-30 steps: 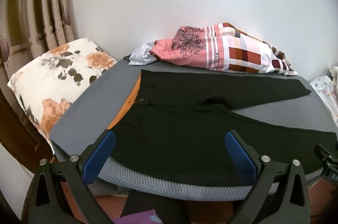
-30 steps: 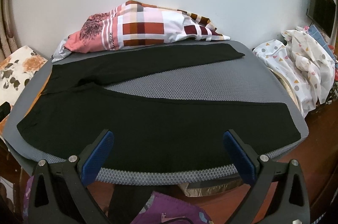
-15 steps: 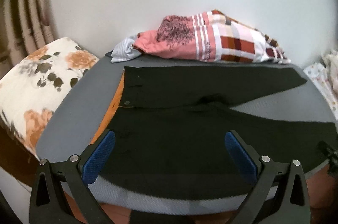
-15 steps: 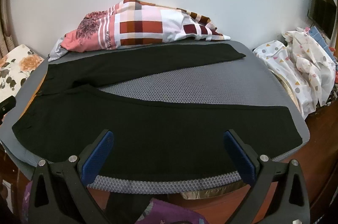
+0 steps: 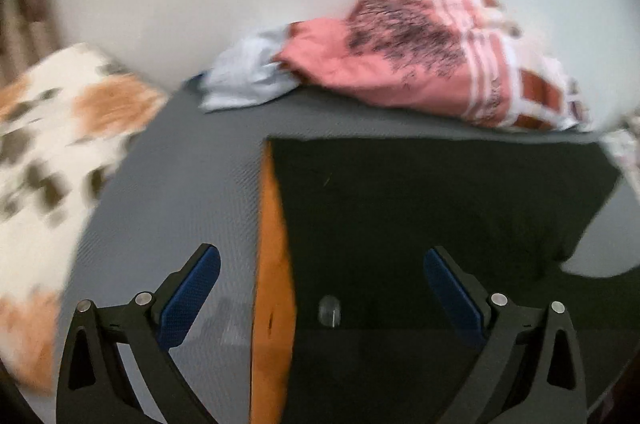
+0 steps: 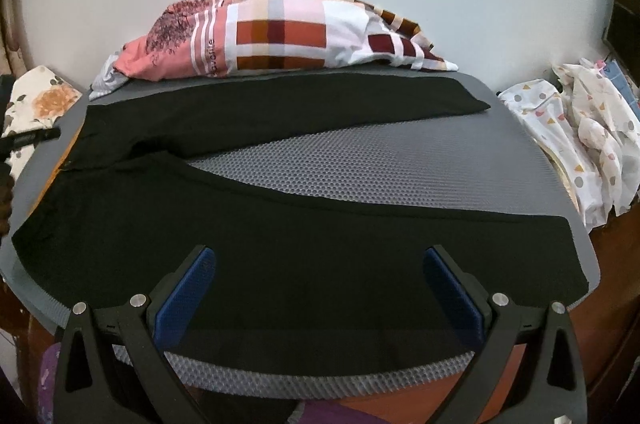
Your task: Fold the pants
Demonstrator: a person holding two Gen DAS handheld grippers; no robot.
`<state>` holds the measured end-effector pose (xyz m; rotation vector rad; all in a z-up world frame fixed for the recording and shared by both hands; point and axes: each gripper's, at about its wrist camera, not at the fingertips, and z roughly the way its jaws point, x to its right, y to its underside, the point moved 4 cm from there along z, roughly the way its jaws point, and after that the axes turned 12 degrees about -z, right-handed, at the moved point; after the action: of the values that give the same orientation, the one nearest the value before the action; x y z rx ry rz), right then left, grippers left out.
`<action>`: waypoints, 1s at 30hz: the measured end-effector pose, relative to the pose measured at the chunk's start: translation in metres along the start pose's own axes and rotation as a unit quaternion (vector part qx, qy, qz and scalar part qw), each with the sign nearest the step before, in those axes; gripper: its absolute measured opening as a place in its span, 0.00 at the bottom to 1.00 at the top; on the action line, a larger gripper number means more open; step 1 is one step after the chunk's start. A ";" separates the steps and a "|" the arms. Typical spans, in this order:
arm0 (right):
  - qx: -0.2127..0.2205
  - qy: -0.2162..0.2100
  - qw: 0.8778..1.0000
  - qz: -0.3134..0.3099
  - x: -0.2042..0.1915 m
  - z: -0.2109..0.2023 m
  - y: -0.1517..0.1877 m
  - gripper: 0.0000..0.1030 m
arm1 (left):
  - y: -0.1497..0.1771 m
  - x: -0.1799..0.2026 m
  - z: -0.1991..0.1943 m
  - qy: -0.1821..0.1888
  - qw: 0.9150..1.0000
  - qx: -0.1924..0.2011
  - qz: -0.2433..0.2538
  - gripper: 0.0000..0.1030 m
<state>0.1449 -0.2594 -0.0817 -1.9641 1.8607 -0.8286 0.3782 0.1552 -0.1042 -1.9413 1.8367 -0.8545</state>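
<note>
With our left gripper [image 5: 322, 288] spread wide and holding nothing over the orange-lined waistband [image 5: 272, 284], and our right gripper [image 6: 320, 288] equally wide and empty above the near leg, we see the black pants [image 6: 280, 244] lying flat, legs splayed, on the grey mat [image 6: 360, 168].

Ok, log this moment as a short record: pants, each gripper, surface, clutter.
pants: black pants spread flat, legs splayed in a V, unfolded
left gripper: open, over the waistband by the button, holding nothing; view blurred
right gripper: open, over the near leg, holding nothing
surface: grey mat
clutter: checked pink bedding at the back; floral pillow on the left
</note>
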 end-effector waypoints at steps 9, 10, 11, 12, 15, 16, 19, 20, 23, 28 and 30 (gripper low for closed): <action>-0.040 0.003 0.999 -0.037 -0.024 0.030 -0.002 1.00 | -0.069 -0.046 0.076 0.001 1.000 -0.020 0.003 0.79; -0.043 0.003 0.998 -0.037 -0.024 0.031 -0.002 1.00 | -0.072 -0.048 0.085 -0.001 1.000 -0.028 0.010 0.74; -0.046 0.003 0.998 -0.038 -0.025 0.034 -0.002 1.00 | -0.072 -0.048 0.090 0.001 0.999 -0.033 0.013 0.70; -0.049 0.003 0.998 -0.038 -0.025 0.036 -0.002 1.00 | -0.075 -0.048 0.099 0.007 0.999 -0.046 0.020 0.64; -0.057 0.005 0.997 -0.041 -0.028 0.043 -0.005 1.00 | -0.076 -0.047 0.117 0.017 0.998 -0.061 0.023 0.63; -0.060 0.004 0.997 -0.042 -0.029 0.045 -0.005 1.00 | -0.076 -0.046 0.122 0.022 0.997 -0.065 0.026 0.63; -0.065 0.005 0.997 -0.050 -0.033 0.048 -0.004 1.00 | -0.075 -0.042 0.133 0.082 0.992 -0.092 0.026 0.44; -0.067 0.006 0.996 -0.053 -0.035 0.050 -0.004 1.00 | -0.073 -0.041 0.134 0.114 0.988 -0.105 0.018 0.34; -0.072 0.004 0.996 -0.053 -0.036 0.053 -0.005 0.99 | -0.076 -0.050 0.133 0.112 0.988 -0.099 -0.030 0.17; -0.066 -0.002 0.997 -0.043 -0.036 0.055 -0.011 0.99 | -0.074 -0.043 0.119 0.087 0.993 -0.070 -0.036 0.09; -0.056 -0.008 0.998 -0.041 -0.036 0.055 -0.019 0.99 | -0.075 -0.039 0.104 0.090 0.994 -0.049 -0.041 0.08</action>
<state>0.1929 -0.2312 -0.1203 -2.1222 1.8661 -0.7430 0.5022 0.1854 -0.1456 -2.0715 1.9443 -1.0117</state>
